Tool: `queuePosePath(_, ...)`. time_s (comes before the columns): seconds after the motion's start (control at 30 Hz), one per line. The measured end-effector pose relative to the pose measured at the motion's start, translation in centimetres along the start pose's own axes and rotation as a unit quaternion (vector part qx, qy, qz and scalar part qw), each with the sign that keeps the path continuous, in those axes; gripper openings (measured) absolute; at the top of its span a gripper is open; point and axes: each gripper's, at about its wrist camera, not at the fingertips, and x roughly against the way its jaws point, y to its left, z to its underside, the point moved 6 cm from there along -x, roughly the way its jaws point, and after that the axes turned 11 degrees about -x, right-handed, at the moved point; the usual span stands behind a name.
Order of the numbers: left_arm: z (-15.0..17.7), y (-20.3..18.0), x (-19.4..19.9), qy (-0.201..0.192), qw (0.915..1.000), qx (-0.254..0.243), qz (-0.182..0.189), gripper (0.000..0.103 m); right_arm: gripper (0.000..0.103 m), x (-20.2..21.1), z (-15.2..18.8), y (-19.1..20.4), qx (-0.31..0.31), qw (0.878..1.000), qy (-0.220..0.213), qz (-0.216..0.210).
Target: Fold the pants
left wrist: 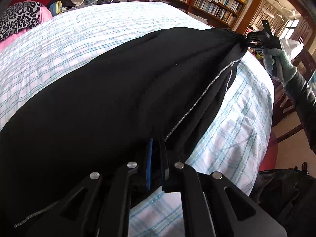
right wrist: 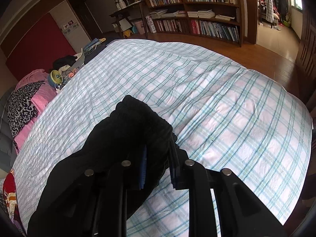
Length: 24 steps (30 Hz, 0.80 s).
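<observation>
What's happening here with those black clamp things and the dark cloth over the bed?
A person is folding black pants over a bed with a plaid sheet, using a handheld gripper in each hand. The left gripper is clamped on one end of the pants, and the right gripper pinches the gathered waistband end. The pants are stretched between the two above the sheet; no fold shows yet.
</observation>
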Motion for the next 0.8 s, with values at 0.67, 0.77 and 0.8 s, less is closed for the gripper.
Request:
queuePosePath(0.67, -3.3, 2.2, 2.9, -0.086, 0.9947, 0.057, -0.006, 0.033, 0.061, 3.5, 3.3, 11.4, 0.166, 0.984, -0.043, 0.040)
queuePosePath(0.77, -3.1, 2.9, 1.5, -0.073, 0.9952, 0.065, -0.006, 0.036, 0.061, 1.6, 6.6, 17.3, 0.217, 0.976, 0.010, -0.006)
queuePosePath(0.8, -3.1, 2.9, 0.9, -0.066, 0.9956, 0.066, -0.005, 0.036, 0.061, 0.8, 7.9, 19.3, 0.233, 0.972, 0.027, -0.016)
